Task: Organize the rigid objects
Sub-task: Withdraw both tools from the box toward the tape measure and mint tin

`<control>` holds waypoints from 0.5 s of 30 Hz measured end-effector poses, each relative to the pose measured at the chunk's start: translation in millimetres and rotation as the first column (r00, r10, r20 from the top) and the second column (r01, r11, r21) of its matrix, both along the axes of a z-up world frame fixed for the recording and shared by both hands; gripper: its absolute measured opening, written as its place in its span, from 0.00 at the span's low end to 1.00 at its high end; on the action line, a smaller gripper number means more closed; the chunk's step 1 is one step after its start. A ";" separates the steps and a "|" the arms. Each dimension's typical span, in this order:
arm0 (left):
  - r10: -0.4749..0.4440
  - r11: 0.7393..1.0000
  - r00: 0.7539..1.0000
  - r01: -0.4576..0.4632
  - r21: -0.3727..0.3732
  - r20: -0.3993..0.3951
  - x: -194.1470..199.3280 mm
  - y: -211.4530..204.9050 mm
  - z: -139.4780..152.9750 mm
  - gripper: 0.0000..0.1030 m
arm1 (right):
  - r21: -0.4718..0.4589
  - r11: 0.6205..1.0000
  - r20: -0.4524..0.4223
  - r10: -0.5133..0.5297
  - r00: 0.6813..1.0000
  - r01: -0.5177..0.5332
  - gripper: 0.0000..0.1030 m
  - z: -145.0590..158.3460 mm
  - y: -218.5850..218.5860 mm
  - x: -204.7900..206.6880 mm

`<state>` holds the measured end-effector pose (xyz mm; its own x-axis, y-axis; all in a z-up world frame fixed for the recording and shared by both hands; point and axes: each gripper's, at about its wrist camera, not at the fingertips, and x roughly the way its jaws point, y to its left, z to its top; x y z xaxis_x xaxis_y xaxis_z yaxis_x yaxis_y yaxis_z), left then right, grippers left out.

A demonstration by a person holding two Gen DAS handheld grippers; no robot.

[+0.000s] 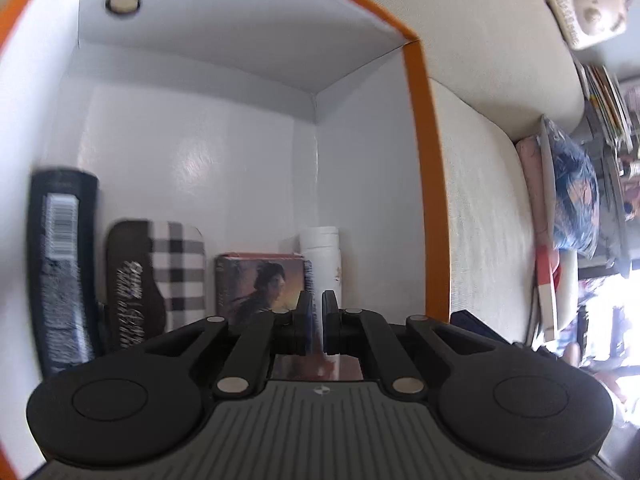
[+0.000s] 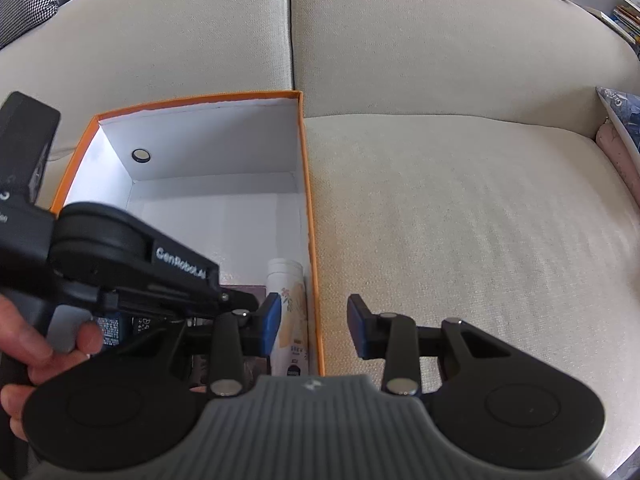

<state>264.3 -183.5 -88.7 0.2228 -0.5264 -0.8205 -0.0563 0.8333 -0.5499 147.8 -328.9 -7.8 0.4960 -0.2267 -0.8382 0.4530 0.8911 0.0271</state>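
An orange box [image 1: 418, 168] with a white inside stands on a beige sofa. Along its near wall stand a black tube with a barcode [image 1: 62, 264], a plaid case [image 1: 160, 276], a flat pictured case [image 1: 260, 282] and a white tube [image 1: 322, 256]. My left gripper [image 1: 316, 308] reaches down into the box, shut, right in front of the pictured case and the white tube; I see nothing pressed between its pads. My right gripper [image 2: 312, 320] is open and straddles the box's right wall [image 2: 312, 240] without touching it, its left finger [image 2: 270, 318] inside by the white tube [image 2: 286, 304].
A hand [image 2: 40, 344] holds the left gripper's black housing [image 2: 132, 256] over the box. The sofa seat [image 2: 460, 220] stretches right of the box, with a blue patterned cushion [image 1: 572, 196] at its far end. A cream bear-faced item [image 1: 588, 4] sits on the backrest.
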 end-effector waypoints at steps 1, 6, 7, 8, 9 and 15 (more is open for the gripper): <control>-0.012 1.000 1.000 0.012 0.005 0.017 -1.7 1.6 4.8 0.04 | 0.000 1.000 -0.001 0.002 1.000 -0.002 0.37 0.0 0.7 -0.4; -0.077 0.994 0.991 0.068 0.083 0.108 -10.7 5.8 30.3 0.06 | -0.004 1.000 -0.019 0.016 1.000 -0.016 0.37 -3.6 6.9 3.4; -0.087 0.993 0.989 0.075 0.095 0.124 -13.3 7.4 34.7 0.06 | -0.010 1.000 -0.021 0.019 1.000 -0.019 0.37 -2.9 9.3 3.4; -0.096 0.991 0.986 0.082 0.104 0.137 -16.1 9.3 39.4 0.06 | -0.017 1.000 -0.025 0.022 0.999 -0.023 0.37 -1.9 12.0 3.4; -0.105 0.990 0.983 0.089 0.113 0.151 -19.4 11.3 43.8 0.06 | -0.021 0.999 -0.026 0.025 0.999 -0.025 0.37 -0.7 14.3 3.3; -0.150 0.978 0.950 0.101 0.183 0.274 -44.2 33.9 72.9 0.07 | -0.056 0.998 -0.015 0.028 1.000 -0.028 0.38 12.0 31.4 2.6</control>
<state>220.1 -149.6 -15.8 0.4006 -0.4283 -0.8100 0.1932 0.9036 -0.3822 150.4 -297.5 4.2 0.4913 -0.2598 -0.8313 0.4279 0.9034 -0.0294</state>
